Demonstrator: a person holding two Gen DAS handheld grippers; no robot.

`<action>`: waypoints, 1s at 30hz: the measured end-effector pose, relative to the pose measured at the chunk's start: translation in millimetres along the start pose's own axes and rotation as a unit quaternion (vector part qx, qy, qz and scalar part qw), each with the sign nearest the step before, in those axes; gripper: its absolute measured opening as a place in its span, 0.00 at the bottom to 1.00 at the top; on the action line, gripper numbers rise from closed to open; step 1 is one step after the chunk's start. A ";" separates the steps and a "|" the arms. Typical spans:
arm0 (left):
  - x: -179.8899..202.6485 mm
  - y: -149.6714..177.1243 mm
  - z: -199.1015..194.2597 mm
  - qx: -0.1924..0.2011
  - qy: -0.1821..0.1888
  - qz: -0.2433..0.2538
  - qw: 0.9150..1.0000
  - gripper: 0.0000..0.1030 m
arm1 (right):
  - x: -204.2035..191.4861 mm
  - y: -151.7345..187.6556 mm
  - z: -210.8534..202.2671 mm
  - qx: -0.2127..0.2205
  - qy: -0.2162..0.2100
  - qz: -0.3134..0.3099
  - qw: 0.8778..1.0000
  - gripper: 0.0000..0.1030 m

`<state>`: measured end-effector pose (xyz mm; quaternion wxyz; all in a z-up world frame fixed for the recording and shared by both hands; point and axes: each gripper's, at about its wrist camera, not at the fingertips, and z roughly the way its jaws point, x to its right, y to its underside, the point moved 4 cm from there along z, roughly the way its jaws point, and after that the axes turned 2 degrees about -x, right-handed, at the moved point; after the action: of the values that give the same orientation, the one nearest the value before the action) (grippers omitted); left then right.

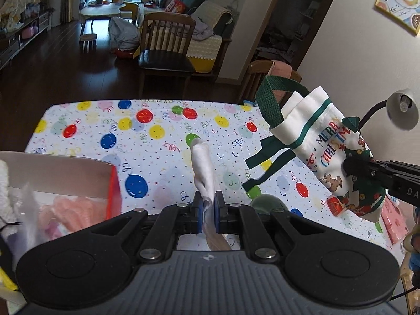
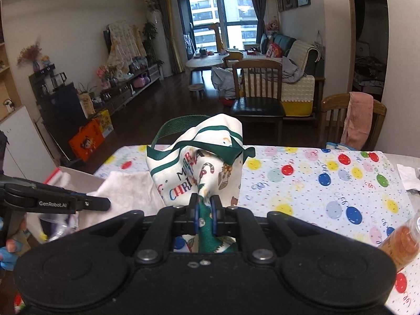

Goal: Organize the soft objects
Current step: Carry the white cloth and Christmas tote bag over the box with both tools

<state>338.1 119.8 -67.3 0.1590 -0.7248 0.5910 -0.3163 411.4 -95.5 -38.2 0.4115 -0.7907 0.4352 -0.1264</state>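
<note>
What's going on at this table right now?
A person holds a gripper in each hand. The left gripper is shut on a white cloth, the right gripper on a Merry Christmas tote bag. Both hang above the balloon-print tablecloth, near an open box of soft items.

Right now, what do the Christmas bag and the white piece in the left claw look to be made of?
Christmas bag: looks like printed woven cotton or canvas, matte, creasing softly; its green handle shows ribbed webbing. White cloth in the left claw: thin, fuzzy, felt-like or fleece fabric, twisted limp; exact fibre unclear.
</note>
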 end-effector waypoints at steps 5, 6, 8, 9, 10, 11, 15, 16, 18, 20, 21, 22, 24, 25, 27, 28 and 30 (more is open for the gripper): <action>-9.8 0.2 -32.5 0.014 -0.001 0.003 1.000 0.08 | -25.1 -6.8 -15.1 0.013 -0.019 -0.007 1.000 0.07; -12.5 -0.2 -38.5 0.018 -0.002 0.004 1.000 0.08 | -30.9 -8.9 -16.9 0.016 -0.021 -0.011 1.000 0.07; -19.6 -1.0 -51.6 0.027 -0.003 0.003 1.000 0.08 | -43.8 -13.3 -20.1 0.020 -0.028 -0.017 0.999 0.07; -23.2 -1.2 -58.3 0.031 -0.004 0.003 1.000 0.08 | -49.8 -14.4 -22.0 0.022 -0.031 -0.019 0.999 0.07; -27.8 -1.5 -64.6 0.034 -0.005 0.002 0.999 0.08 | -56.6 -16.0 -23.9 0.025 -0.035 -0.023 0.999 0.07; -32.2 -1.5 -71.2 0.038 -0.007 0.000 0.999 0.08 | -63.2 -17.8 -25.6 0.026 -0.038 -0.025 0.999 0.07; -51.1 -1.9 -97.9 0.052 -0.014 0.000 0.999 0.08 | -87.9 -24.4 -28.3 0.029 -0.053 -0.035 0.998 0.07; -55.6 -1.1 -105.2 0.055 -0.016 -0.001 0.998 0.08 | -94.3 -26.1 -27.8 0.030 -0.057 -0.038 0.997 0.07; -67.2 -0.6 -118.7 0.063 -0.021 -0.002 0.998 0.08 | -107.1 -27.9 -26.3 0.031 -0.063 -0.044 0.997 0.07; -78.4 0.5 -129.8 0.069 -0.026 -0.004 0.997 0.08 | -120.1 -29.5 -23.0 0.031 -0.070 -0.048 0.996 0.07; -84.9 1.4 -135.7 0.071 -0.029 -0.007 0.997 0.08 | -127.0 -30.0 -21.0 0.030 -0.072 -0.050 0.996 0.07; -91.2 2.3 -140.9 0.073 -0.032 -0.008 0.997 0.08 | -133.5 -29.9 -20.5 0.030 -0.075 -0.053 0.995 0.07; -102.9 4.3 -150.9 0.077 -0.038 -0.011 0.996 0.08 | -145.1 -30.5 -15.6 0.027 -0.083 -0.052 0.995 0.07; -109.3 5.6 -155.4 0.078 -0.041 -0.013 0.996 0.08 | -152.3 -29.9 -15.0 0.026 -0.086 -0.055 0.994 0.07; -121.1 8.8 -164.3 0.080 -0.049 -0.016 0.995 0.08 | -166.1 -28.9 -9.6 0.024 -0.091 -0.060 0.994 0.07; -127.5 9.9 -168.0 0.081 -0.052 -0.018 0.995 0.08 | -172.7 -28.0 -7.0 0.022 -0.094 -0.061 0.993 0.07; -140.8 13.1 -176.1 0.083 -0.058 -0.023 0.995 0.08 | -185.5 -26.2 -1.9 0.017 -0.099 -0.064 0.993 0.08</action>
<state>200.1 276.6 18.7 0.2449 -0.7398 0.5358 -0.3251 316.3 57.9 12.3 0.4573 -0.8184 0.3383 -0.0812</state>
